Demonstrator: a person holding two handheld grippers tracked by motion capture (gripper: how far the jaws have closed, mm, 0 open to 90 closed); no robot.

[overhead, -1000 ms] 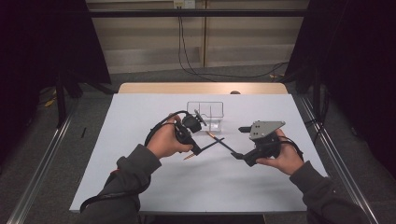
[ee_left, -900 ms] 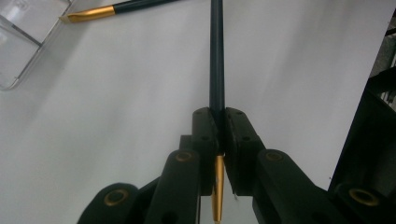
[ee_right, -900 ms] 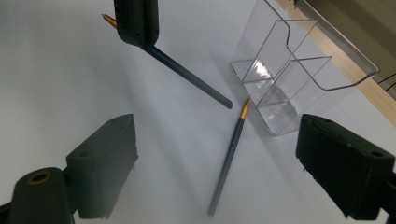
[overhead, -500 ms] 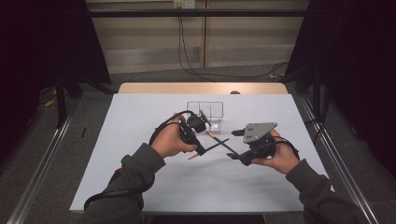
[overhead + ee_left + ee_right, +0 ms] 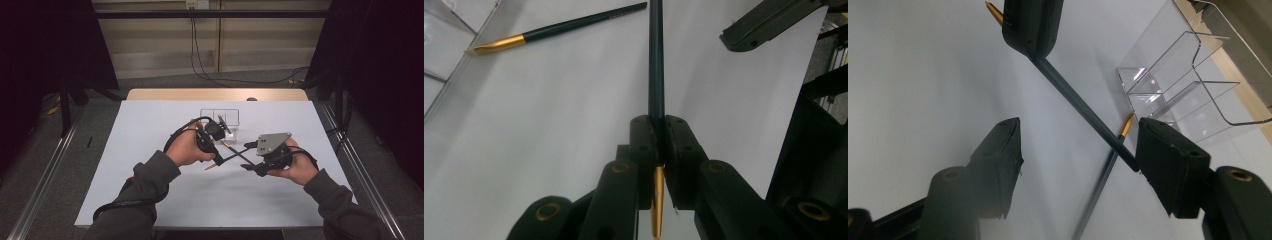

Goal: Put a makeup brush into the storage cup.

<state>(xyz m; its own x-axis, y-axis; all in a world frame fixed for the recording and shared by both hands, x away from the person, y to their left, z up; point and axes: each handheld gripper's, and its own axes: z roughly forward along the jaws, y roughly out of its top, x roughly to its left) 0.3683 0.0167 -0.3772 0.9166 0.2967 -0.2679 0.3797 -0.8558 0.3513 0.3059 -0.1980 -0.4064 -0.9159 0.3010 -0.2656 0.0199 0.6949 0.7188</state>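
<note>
- Left gripper view: the left gripper is clamped on a dark pencil just above its gold tip.
- Right gripper view: the right gripper stands wide, its jaws on either side of that pencil.
- A second pencil lies on the table, just in front of the clear organizer.

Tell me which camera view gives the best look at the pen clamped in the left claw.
The left gripper view: the held pen runs up the middle, pinched between the left claw, gold tip below. The right gripper view shows its dark shaft crossing diagonally from that claw. The high view shows it small between the hands.
</note>
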